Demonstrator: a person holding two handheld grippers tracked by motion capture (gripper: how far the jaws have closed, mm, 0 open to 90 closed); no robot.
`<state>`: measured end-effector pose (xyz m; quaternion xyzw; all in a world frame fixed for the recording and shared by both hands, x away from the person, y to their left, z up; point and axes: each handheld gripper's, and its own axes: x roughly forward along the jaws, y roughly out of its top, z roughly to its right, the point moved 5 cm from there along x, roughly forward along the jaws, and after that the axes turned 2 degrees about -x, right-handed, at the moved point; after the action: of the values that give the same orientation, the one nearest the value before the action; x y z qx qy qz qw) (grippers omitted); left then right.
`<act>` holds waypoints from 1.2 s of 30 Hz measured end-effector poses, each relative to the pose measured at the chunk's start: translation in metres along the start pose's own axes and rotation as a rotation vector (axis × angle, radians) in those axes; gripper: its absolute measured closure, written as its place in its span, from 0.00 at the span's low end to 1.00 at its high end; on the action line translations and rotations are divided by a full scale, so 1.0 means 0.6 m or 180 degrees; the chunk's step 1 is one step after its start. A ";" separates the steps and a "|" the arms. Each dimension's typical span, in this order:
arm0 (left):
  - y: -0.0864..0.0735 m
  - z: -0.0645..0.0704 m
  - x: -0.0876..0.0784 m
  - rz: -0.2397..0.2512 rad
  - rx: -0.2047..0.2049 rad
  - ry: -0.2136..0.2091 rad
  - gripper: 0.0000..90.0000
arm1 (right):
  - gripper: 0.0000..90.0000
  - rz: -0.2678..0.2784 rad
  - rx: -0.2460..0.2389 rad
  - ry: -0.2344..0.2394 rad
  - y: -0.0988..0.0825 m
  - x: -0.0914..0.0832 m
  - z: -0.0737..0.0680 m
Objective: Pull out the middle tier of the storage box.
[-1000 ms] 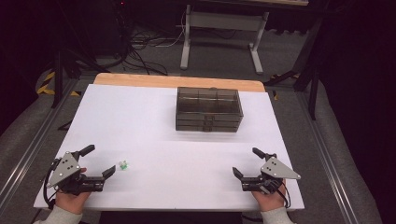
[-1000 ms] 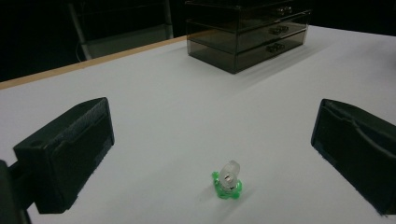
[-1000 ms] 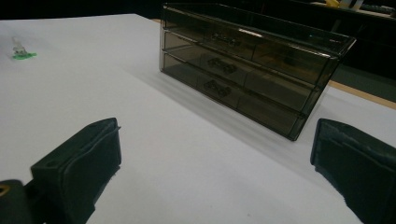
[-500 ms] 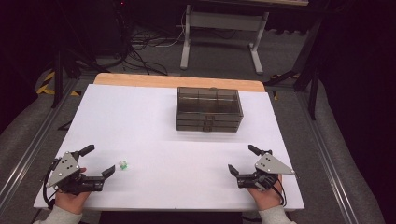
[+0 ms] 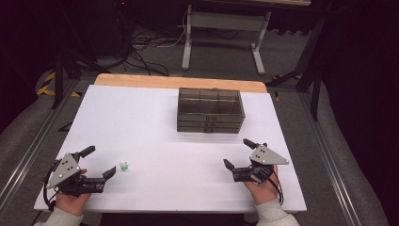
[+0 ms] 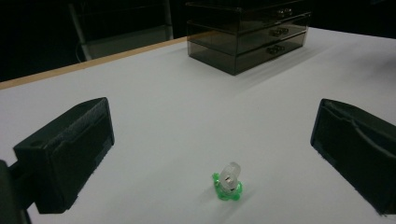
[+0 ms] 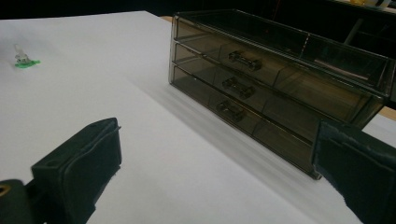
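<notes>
A small clear piece on a green base (image 5: 124, 166) lies on the white table (image 5: 150, 122) near its front left. My left gripper (image 5: 99, 161) stands open just left of it, and in the left gripper view the piece (image 6: 228, 182) sits between the two wide-apart jaws, touching neither. A smoky three-drawer box (image 5: 210, 109) stands at the back middle, all drawers closed. My right gripper (image 5: 237, 153) is open in front of the box and a little to its right, holding nothing. In the right gripper view the drawer fronts (image 7: 243, 84) face me and the green piece (image 7: 22, 58) lies far left.
A wooden strip (image 5: 179, 82) runs along the table's far edge. Beyond it stand a metal frame (image 5: 221, 33) and floor cables (image 5: 141, 42). Rails (image 5: 28, 155) run along both sides of the table. Bare white surface lies between the grippers.
My right gripper has moved left and a little forward, toward the drawer box. The left gripper and the green piece have stayed put.
</notes>
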<state>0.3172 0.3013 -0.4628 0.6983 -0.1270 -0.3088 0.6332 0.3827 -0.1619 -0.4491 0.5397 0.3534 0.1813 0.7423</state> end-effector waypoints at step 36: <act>0.000 -0.002 0.002 0.0019 -0.0009 -0.0007 0.00 | 0.04 -0.0216 -0.0303 0.0224 0.037 0.086 -0.017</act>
<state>0.3189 0.3015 -0.4629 0.6966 -0.1293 -0.3078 0.6350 0.4134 -0.1136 -0.4473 0.4849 0.3883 0.1915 0.7599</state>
